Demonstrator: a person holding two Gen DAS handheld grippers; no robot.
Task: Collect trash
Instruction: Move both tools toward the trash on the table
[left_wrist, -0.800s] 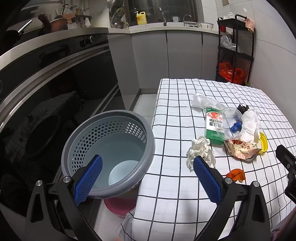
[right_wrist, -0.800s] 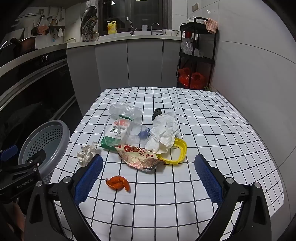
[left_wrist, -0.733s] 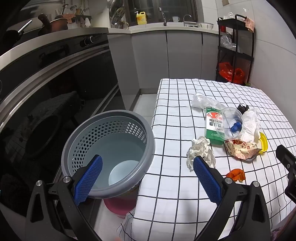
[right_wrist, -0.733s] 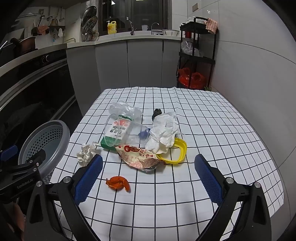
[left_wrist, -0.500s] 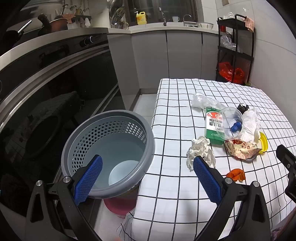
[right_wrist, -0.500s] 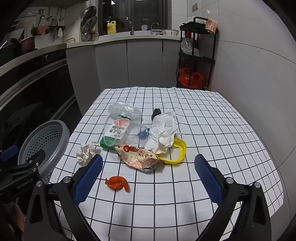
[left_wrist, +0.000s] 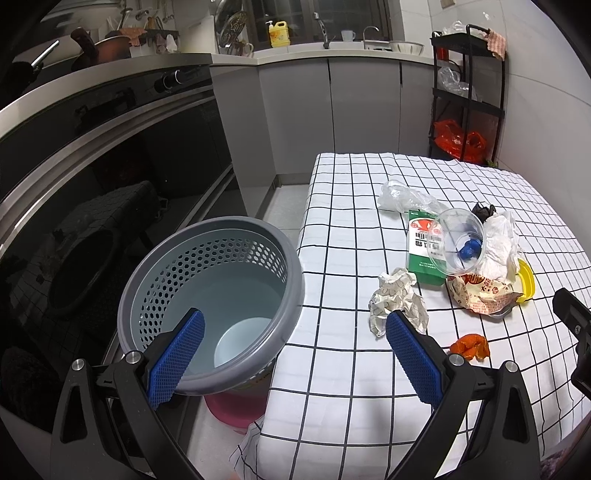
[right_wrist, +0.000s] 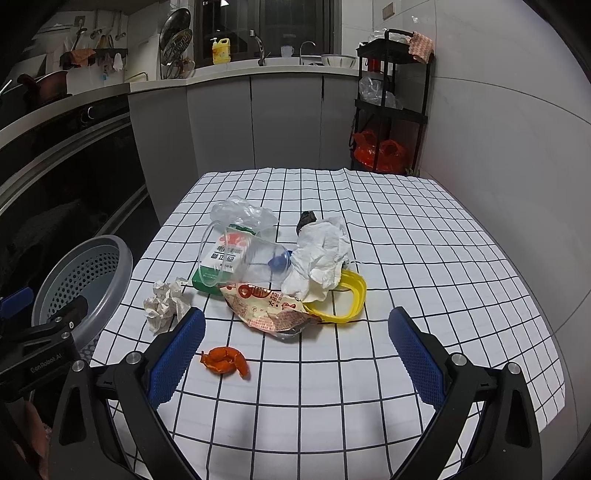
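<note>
both grippers' fingers (right_wrist: 413, 354) spread over trash, basket (left_wrist: 147, 291) beside.

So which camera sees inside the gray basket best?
The left wrist view: it looks down into the gray basket, showing its pale bottom. The right wrist view catches only its rim and holed wall at the left edge.

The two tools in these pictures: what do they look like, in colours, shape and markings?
Both look the same. The left tool and the right tool each have two black angular fingers with triangular cut-outs and silver bolts. The fingertips carry blue pads with a fine grid texture. In the right wrist view, the left tool's black body shows pale lettering, too blurred to read surely. No cables or sleeves show.
</note>
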